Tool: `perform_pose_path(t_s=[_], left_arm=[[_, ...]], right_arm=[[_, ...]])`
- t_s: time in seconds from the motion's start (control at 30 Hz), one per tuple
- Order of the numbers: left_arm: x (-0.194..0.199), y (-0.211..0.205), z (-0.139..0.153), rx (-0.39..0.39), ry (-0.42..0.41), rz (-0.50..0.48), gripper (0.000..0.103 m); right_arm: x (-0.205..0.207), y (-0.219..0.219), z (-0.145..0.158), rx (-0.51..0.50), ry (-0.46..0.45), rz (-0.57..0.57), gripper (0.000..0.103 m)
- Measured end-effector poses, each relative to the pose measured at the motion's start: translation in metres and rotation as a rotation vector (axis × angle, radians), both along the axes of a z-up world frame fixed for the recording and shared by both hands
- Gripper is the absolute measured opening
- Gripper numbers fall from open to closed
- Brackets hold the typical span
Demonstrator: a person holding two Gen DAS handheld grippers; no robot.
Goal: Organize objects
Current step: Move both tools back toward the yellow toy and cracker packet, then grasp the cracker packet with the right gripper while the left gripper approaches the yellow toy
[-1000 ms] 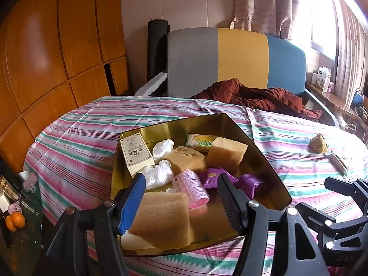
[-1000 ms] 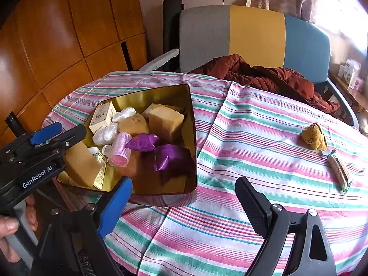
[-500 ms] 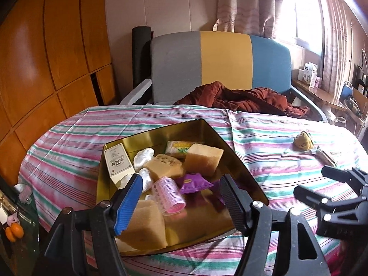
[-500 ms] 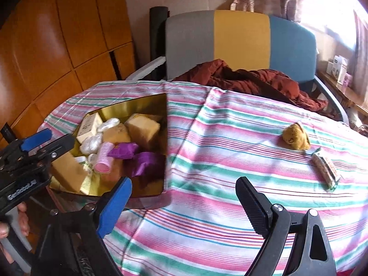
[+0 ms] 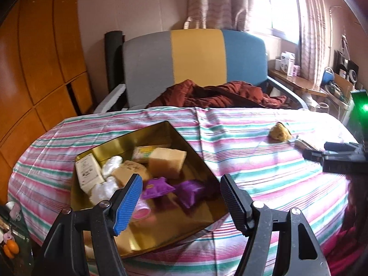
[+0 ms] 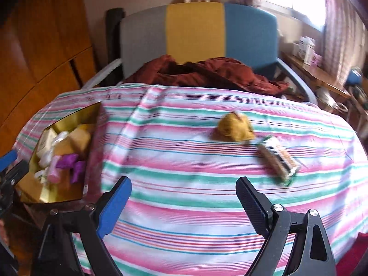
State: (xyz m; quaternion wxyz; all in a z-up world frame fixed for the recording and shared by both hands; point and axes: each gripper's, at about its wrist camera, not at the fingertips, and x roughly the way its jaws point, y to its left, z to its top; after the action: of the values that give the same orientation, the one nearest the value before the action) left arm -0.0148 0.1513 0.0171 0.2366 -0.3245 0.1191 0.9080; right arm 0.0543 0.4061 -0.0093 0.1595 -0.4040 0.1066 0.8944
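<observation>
Both claws, left (image 5: 180, 195) and right (image 6: 184, 197), spread empty; gold tin (image 5: 174, 133) beside yellow toy (image 6: 234, 127).

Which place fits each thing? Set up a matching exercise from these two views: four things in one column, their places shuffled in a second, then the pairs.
Things
1. purple packets
2. yellow plush toy
3. red-brown cloth
4. wrapped snack bar

Places
A. on the chair seat behind the table
B. inside the gold tin
C. on the striped cloth, nearer the right gripper than its neighbour
D. on the striped cloth, just beyond its neighbour

Pairs: 1-B, 2-D, 3-A, 4-C
</observation>
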Motion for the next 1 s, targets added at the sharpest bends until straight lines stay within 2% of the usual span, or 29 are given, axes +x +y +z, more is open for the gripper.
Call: perform_pose_path(t_s=[0.27, 0.43, 0.6, 0.8, 1.0], left_arm=[[0.005, 0.027, -0.004, 0.001, -0.046, -0.062, 0.072], [0.007, 0.04, -0.009, 0.006, -0.071, -0.105, 0.073], [0.01, 0.057, -0.016, 0.015, -0.115, -0.193, 0.073], [0.013, 0.084, -0.02, -0.008, -0.137, -0.269, 0.073], [0.006, 0.11, -0.026, -0.033, -0.17, -0.286, 0.073]], right_arm=[[0.01, 0.058, -0.004, 0.017, -0.049, -0.091, 0.093], [0.011, 0.101, -0.015, 0.016, -0.112, -0.139, 0.093], [0.004, 0.147, -0.034, 0.026, -0.184, -0.176, 0.093], [-0.018, 0.178, -0.065, -0.01, -0.257, -0.164, 0.093], [-0.038, 0.191, -0.088, 0.028, -0.325, -0.142, 0.091]])
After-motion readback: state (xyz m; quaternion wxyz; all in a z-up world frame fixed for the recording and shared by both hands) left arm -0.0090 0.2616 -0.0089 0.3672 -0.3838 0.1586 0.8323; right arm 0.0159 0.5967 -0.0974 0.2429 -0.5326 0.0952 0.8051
